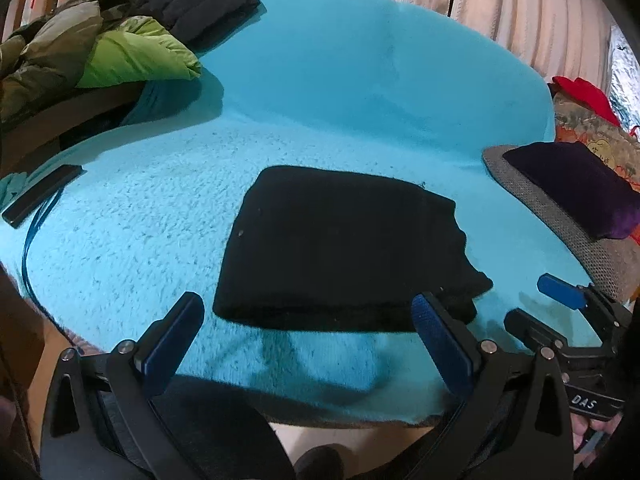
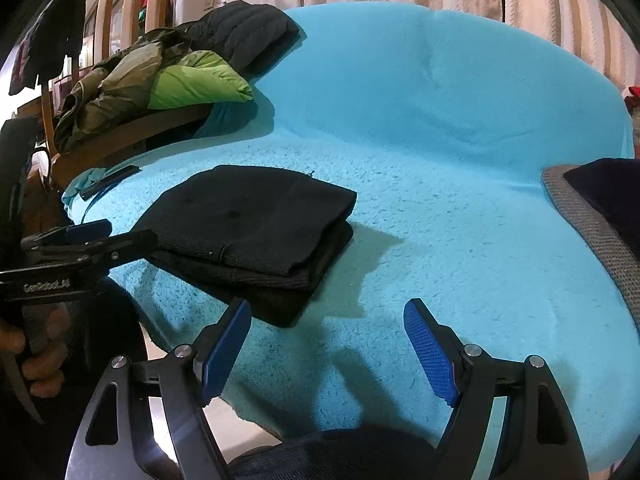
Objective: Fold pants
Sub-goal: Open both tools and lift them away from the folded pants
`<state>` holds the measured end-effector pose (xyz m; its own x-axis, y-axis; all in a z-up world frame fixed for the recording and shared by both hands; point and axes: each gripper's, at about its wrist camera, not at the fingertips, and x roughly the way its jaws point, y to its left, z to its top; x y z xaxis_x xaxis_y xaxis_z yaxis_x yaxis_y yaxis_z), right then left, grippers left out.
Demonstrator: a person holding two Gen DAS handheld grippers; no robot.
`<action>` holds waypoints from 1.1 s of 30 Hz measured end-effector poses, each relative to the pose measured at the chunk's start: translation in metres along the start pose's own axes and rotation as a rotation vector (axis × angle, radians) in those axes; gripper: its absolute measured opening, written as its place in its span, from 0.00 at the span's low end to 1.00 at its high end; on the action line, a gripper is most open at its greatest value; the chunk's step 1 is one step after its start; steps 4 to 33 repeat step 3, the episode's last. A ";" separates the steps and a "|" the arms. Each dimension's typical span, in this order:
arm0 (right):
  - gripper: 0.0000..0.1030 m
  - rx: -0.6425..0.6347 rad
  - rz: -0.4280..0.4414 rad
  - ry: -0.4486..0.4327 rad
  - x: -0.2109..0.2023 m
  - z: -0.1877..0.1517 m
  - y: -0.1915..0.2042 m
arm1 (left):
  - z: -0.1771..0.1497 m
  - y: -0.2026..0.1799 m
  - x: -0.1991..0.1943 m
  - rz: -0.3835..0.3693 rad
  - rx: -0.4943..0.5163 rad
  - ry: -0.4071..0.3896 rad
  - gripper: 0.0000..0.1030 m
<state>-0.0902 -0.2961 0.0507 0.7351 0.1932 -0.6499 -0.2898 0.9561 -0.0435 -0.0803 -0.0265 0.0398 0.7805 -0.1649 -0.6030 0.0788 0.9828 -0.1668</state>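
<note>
Black pants (image 1: 340, 248) lie folded into a thick, squarish stack on a sofa draped in a fluffy turquoise blanket (image 1: 360, 92), near the front edge of the seat.

In the left wrist view, the left gripper (image 1: 308, 320) hovers just short of the stack's near edge, its jaws spread wide, with nothing between them. Its left blue pad sits over bare blanket beside the stack's near left corner; its right pad overlaps the stack's near right corner in the picture, though contact cannot be confirmed.

The right gripper (image 2: 326, 320) is seen from its own camera with jaws also apart and empty. The pants (image 2: 256, 232) lie ahead of it and to its left, the stack's nearest corner just beyond its left pad. From this side the layers of the fold show plainly, one on top of another.

Each gripper shows in the other's view: the right gripper (image 1: 560, 296) at the stack's right, and the left gripper (image 2: 96, 236) reaching in at the stack's left edge, a hand (image 2: 36, 356) wrapped around its handle.

Beyond the pants, at the sofa's left arm, sits a heap of jackets (image 1: 120, 40) in olive, bright green and black. A slim black bar (image 1: 40, 196) lies on the blanket left of the stack. To the pants' right, a dark purple cushion (image 1: 580, 192) rests on a grey woven pad (image 1: 568, 232).
</note>
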 end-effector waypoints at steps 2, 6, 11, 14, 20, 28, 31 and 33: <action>0.79 0.002 0.000 -0.001 0.000 0.000 -0.001 | -0.003 -0.003 -0.002 0.017 0.005 0.014 1.00; 0.79 0.006 0.000 -0.003 -0.001 0.000 -0.001 | -0.003 -0.005 -0.002 0.030 0.007 0.019 1.00; 0.79 0.006 0.000 -0.003 -0.001 0.000 -0.001 | -0.003 -0.005 -0.002 0.030 0.007 0.019 1.00; 0.79 0.006 0.000 -0.003 -0.001 0.000 -0.001 | -0.003 -0.005 -0.002 0.030 0.007 0.019 1.00; 0.79 0.006 0.000 -0.003 -0.001 0.000 -0.001 | -0.003 -0.005 -0.002 0.030 0.007 0.019 1.00; 0.79 0.006 0.000 -0.003 -0.001 0.000 -0.001 | -0.003 -0.005 -0.002 0.030 0.007 0.019 1.00; 0.79 0.006 0.000 -0.003 -0.001 0.000 -0.001 | -0.003 -0.005 -0.002 0.030 0.007 0.019 1.00; 0.79 0.006 0.000 -0.003 -0.001 0.000 -0.001 | -0.003 -0.005 -0.002 0.030 0.007 0.019 1.00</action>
